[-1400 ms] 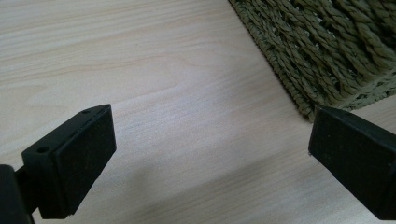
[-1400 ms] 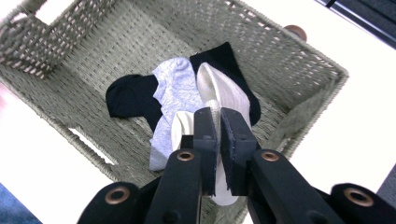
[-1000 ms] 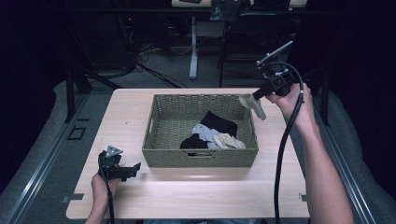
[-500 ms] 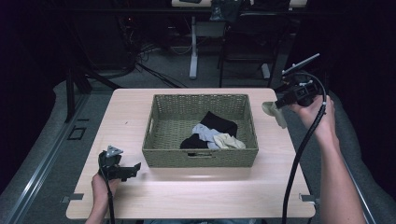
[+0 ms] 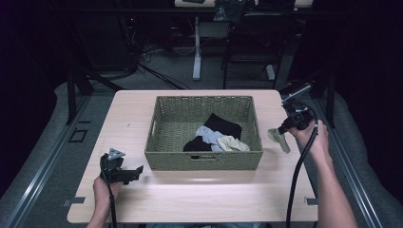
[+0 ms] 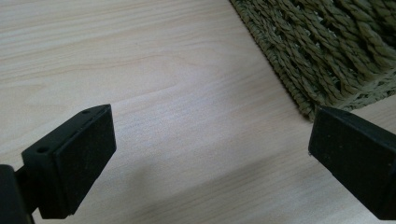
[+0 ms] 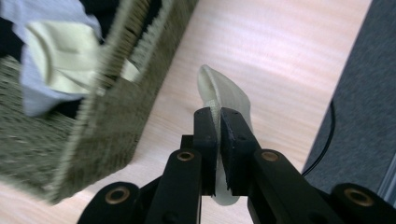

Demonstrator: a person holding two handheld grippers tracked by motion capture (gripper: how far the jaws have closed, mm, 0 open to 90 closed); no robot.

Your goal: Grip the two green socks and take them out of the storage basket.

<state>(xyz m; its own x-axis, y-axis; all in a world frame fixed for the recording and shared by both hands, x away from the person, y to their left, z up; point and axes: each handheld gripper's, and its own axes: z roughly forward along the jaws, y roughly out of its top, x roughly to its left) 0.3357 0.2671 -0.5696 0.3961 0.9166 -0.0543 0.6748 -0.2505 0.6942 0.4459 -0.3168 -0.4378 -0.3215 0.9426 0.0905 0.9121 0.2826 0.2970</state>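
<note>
Right gripper view: my right claw (image 7: 218, 122) pinches the pale sock (image 7: 226, 93), carried down beside the basket (image 7: 116, 116); release onto the table (image 7: 261, 42) seems next.

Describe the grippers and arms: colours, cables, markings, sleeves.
Both grippers are black with blocky two-jaw ends. The left gripper carries a grey three-cornered plate. The right gripper trails a black cable; round metal pivots show at its linkage. Forearms are bare, no sleeves.

basket (image 5: 204, 159) blocks centre, bare table (image 5: 214, 199) around
</note>
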